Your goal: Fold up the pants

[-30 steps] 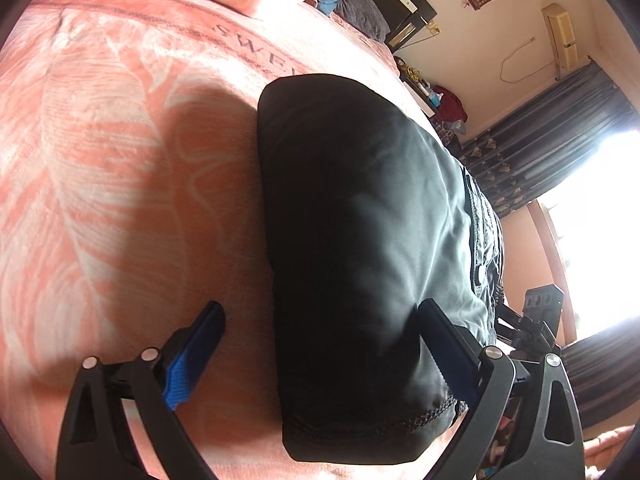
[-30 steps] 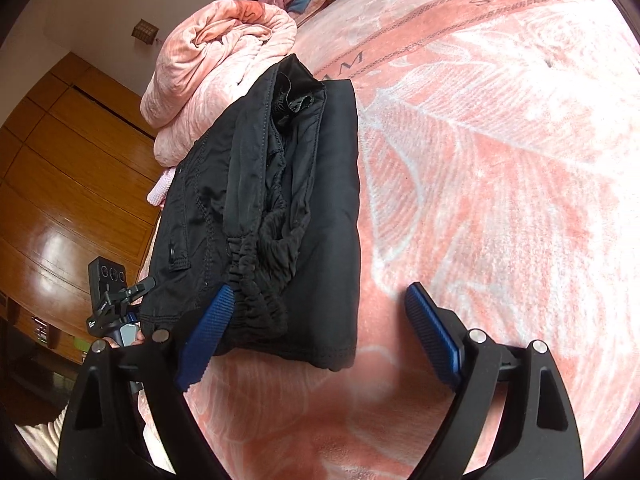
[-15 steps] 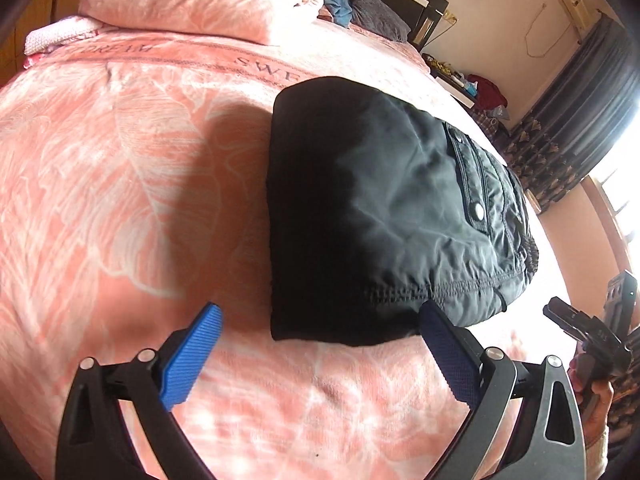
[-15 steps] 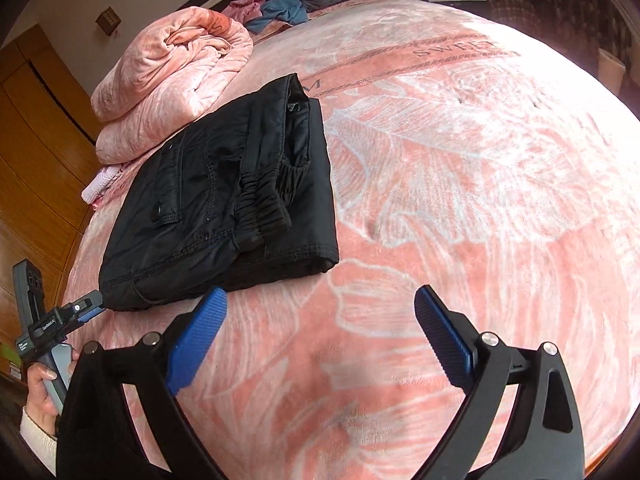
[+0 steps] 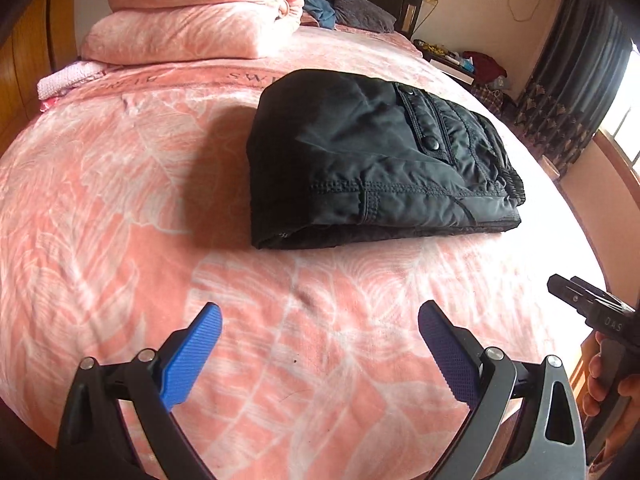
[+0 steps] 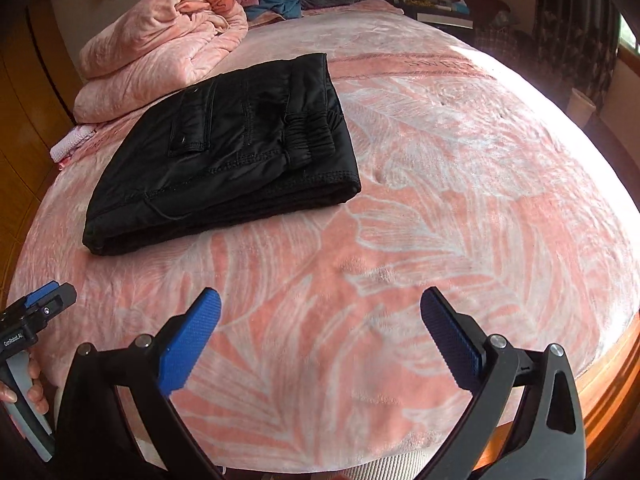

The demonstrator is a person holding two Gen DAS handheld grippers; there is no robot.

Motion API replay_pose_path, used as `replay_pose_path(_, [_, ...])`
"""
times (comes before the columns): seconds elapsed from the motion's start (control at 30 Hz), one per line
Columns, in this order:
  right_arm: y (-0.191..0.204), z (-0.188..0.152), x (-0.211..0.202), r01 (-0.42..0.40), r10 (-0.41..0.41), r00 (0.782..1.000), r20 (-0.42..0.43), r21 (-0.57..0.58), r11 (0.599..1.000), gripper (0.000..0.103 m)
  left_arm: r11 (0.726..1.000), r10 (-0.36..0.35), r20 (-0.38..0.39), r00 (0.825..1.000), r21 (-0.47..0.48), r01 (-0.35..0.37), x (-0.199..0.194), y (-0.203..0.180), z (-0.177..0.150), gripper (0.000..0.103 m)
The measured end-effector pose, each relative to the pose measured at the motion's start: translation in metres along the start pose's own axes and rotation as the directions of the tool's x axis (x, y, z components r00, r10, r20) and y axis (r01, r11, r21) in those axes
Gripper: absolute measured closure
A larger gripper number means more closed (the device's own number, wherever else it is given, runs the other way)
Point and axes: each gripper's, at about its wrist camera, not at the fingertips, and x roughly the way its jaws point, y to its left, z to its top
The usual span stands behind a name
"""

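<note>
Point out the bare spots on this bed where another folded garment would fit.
Widest free patch: the bedspread right of the folded black pants, out to the sunlit edge. Also free: the strip between the pants and both open tools, left tool and right tool. Crowded: the far-left corner, where the pink quilt sits beside the pants.

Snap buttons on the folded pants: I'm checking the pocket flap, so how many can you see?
1. One snap button on the pocket flap atop the black pants; the right wrist view shows it too. Others may be hidden inside the folds.
</note>
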Motion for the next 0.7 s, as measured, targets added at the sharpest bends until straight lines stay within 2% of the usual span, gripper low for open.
replay_pose_path(0.13, [0.012, 0.003, -0.022, -0.027, 0.027, 0.999, 0.033, -0.009, 1.0, 0.003, 0.999, -0.007, 0.043, 0.999, -0.037, 0.008, -0.026, -0.005, 0.002, 0.004])
replay_pose_path(0.33, [0.021, 0.006, -0.053, -0.045, 0.046, 0.997, 0.062, -0.027, 0.999, 0.003, 0.999, 0.012, 0.086, 0.996, -0.043, -0.008, -0.057, -0.009, 0.001, 0.004])
replay_pose_path(0.5, [0.027, 0.003, -0.072, -0.046, 0.05, 0.996, 0.078, -0.05, 0.998, 0.003, 0.999, 0.052, 0.113, 0.992, -0.012, -0.051, -0.074, -0.012, -0.002, 0.004])
replay_pose_path(0.7, [0.033, -0.001, -0.092, -0.033, 0.039, 0.994, 0.097, -0.064, 0.997, 0.003, 0.998, 0.062, 0.13, 0.99, 0.014, -0.064, -0.092, -0.019, -0.007, 0.004])
